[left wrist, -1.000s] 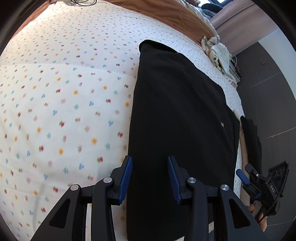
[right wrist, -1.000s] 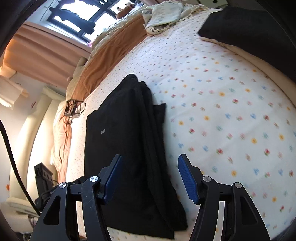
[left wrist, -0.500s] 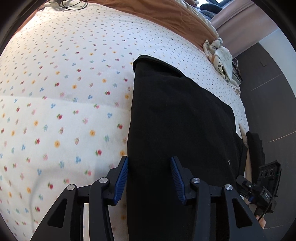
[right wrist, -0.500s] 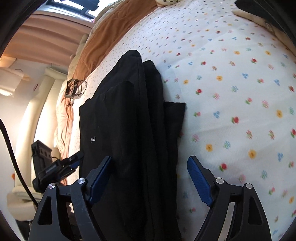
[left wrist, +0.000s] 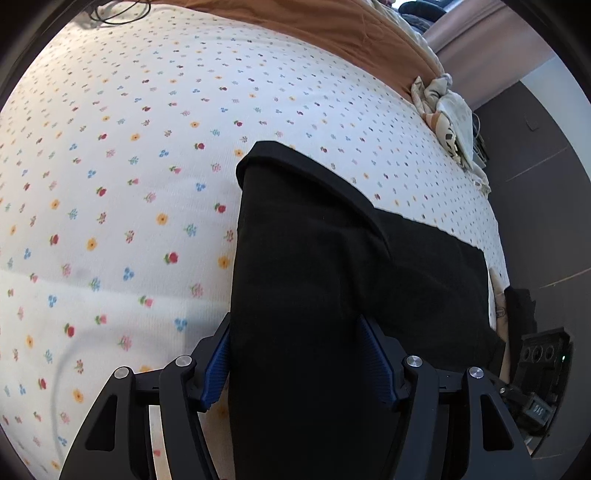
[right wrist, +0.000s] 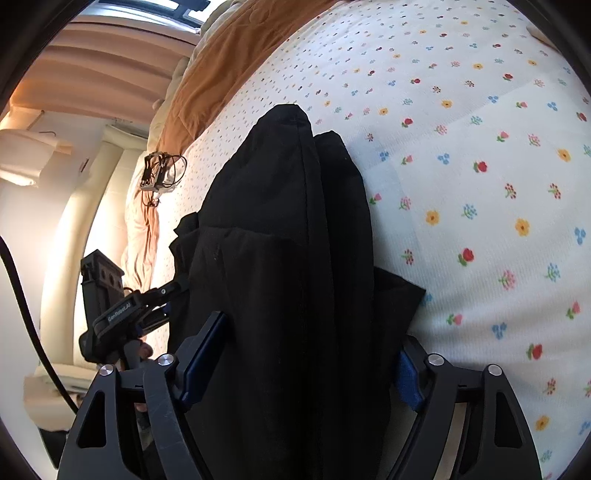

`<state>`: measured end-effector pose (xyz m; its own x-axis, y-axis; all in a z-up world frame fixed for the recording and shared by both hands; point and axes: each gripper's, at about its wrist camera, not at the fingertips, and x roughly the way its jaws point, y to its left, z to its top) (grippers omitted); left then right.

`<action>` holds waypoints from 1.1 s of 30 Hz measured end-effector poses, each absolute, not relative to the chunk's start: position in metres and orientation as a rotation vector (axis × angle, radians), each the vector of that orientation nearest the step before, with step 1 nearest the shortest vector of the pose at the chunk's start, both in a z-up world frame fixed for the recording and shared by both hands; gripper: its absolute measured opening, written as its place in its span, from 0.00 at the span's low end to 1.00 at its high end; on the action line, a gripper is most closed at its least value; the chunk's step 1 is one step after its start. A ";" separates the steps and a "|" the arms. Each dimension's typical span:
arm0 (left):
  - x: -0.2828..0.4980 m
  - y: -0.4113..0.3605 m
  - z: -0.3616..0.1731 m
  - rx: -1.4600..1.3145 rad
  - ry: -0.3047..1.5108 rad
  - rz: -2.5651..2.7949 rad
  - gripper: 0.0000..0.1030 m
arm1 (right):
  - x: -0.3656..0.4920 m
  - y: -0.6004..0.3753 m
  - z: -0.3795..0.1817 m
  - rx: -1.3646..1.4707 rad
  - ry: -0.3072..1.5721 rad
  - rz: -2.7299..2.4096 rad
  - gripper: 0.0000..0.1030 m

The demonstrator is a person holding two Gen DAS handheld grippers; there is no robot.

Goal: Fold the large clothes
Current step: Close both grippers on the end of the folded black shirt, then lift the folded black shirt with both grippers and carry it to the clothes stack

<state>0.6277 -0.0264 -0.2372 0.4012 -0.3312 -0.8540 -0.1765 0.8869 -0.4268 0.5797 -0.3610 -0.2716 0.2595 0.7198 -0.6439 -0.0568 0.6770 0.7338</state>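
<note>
A large black garment (left wrist: 332,280), folded into a long strip, lies on the flowered bed sheet (left wrist: 129,184). My left gripper (left wrist: 295,363) is open, its blue fingers straddling the near end of the strip. In the right wrist view the same garment (right wrist: 280,258) runs away from me in folded layers, and my right gripper (right wrist: 299,363) is open with its fingers on either side of the cloth. Each gripper shows at the edge of the other's view: the right one (left wrist: 539,373), the left one (right wrist: 122,314).
An orange-brown blanket (left wrist: 314,26) lies across the far side of the bed. A crumpled pale cloth (left wrist: 447,110) sits at the far right edge. A cable bundle (right wrist: 159,173) lies on the sheet. Dark wall and floor lie to the right (left wrist: 535,177).
Both grippers have moved forward and down onto the garment's ends, so the cloth now lies between their open fingers. The garment looks bunched and shorter than before.
</note>
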 end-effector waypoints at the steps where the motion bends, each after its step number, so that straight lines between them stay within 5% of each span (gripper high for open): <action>1: 0.628 -0.027 -0.236 -0.497 1.171 -0.098 0.64 | 0.581 -0.363 -0.273 0.680 1.202 0.574 0.58; 4: 0.620 -0.029 -0.232 -0.480 1.170 -0.103 0.64 | 0.578 -0.370 -0.275 0.714 1.179 0.555 0.38; 9: 0.584 -0.021 -0.235 -0.546 1.164 -0.145 0.59 | 0.569 -0.373 -0.263 0.700 1.113 0.584 0.23; 16: 0.567 -0.027 -0.207 -0.564 1.118 -0.151 0.28 | 0.549 -0.369 -0.225 0.681 1.046 0.598 0.16; 33: 0.450 -0.048 -0.067 -0.560 0.924 -0.236 0.26 | 0.429 -0.388 -0.080 0.556 0.802 0.643 0.15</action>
<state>0.4504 -0.0483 -0.0665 0.5898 -0.4240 -0.6873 -0.0428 0.8335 -0.5509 0.4293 -0.3880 -0.0801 0.5290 0.7051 -0.4723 -0.3077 0.6780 0.6675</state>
